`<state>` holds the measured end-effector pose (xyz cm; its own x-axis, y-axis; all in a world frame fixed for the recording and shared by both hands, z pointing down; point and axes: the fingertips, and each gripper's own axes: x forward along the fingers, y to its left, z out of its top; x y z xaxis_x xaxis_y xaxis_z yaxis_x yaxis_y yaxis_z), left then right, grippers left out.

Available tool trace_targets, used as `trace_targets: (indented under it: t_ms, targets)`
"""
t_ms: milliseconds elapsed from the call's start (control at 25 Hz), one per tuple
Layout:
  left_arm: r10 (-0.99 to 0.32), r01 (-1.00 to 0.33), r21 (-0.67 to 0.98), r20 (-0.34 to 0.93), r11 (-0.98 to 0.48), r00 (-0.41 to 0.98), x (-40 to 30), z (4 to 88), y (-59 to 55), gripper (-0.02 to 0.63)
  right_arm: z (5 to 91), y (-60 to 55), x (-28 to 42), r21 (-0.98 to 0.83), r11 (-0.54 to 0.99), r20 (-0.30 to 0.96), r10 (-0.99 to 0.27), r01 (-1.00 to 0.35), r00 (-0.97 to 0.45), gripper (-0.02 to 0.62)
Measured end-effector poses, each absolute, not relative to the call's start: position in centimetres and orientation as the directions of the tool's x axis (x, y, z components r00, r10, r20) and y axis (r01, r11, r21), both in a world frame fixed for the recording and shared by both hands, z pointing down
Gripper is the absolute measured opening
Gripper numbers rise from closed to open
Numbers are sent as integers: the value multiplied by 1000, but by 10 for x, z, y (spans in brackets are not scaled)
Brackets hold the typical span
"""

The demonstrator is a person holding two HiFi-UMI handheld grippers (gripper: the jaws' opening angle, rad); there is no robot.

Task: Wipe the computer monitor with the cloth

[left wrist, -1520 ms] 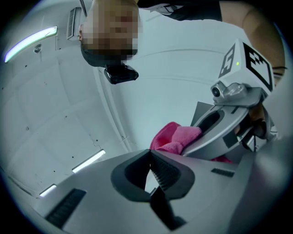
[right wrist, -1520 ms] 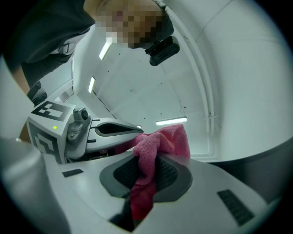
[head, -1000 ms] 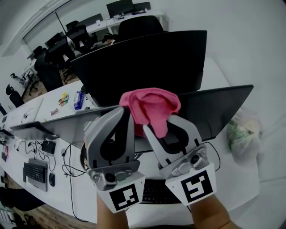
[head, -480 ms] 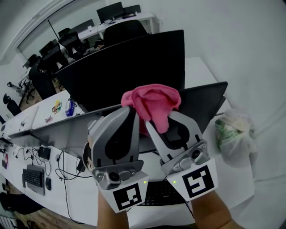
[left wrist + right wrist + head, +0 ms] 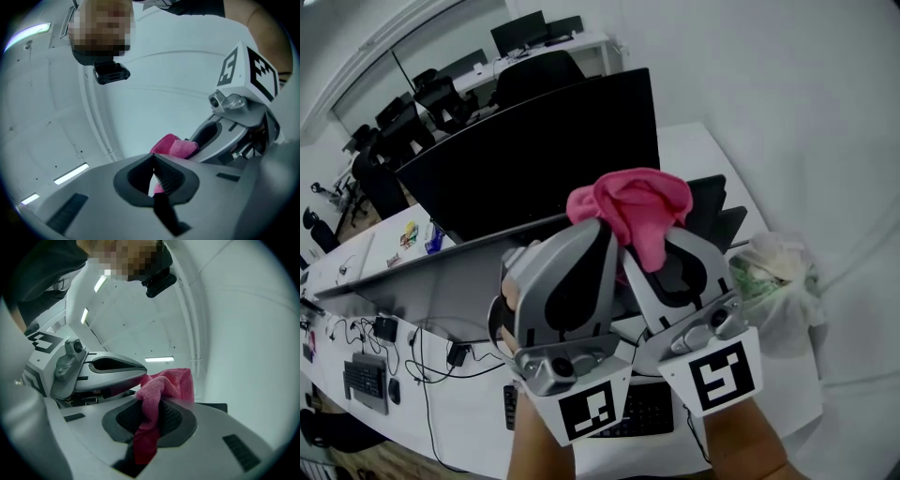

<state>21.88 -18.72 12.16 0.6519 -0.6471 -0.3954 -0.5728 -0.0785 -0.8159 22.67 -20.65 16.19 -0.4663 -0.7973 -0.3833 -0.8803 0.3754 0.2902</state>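
Where the cloth is: the pink cloth (image 5: 633, 208) is bunched up in front of the monitor's (image 5: 534, 159) lower right corner, as the head view shows it.
Right hand-held gripper (image 5: 661, 242): jaws clamped on the cloth, with one tail hanging down between the pads.
Left hand-held gripper (image 5: 595, 227): just left of the right one, below the monitor's bottom edge. Its jaws are pressed together. A sliver of pink shows in the slit, but I cannot tell whether it is pinched there.
Bag (image 5: 783, 281): pale plastic, on the tabletop (image 5: 712, 150) right of the monitor. It holds something green, too blurred to name.
Change: half a second ago the cloth lay well inside the monitor's right edge. Now it overlaps that edge.
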Motion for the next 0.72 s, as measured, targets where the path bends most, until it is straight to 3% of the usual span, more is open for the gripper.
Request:
trace_targets:
  t_ms: [720]
  targets:
    - [-618,-549,-826,-366,-130,696,307,131,-180,6,166,-203,334,225,254,-410,-851,-940,-329,63]
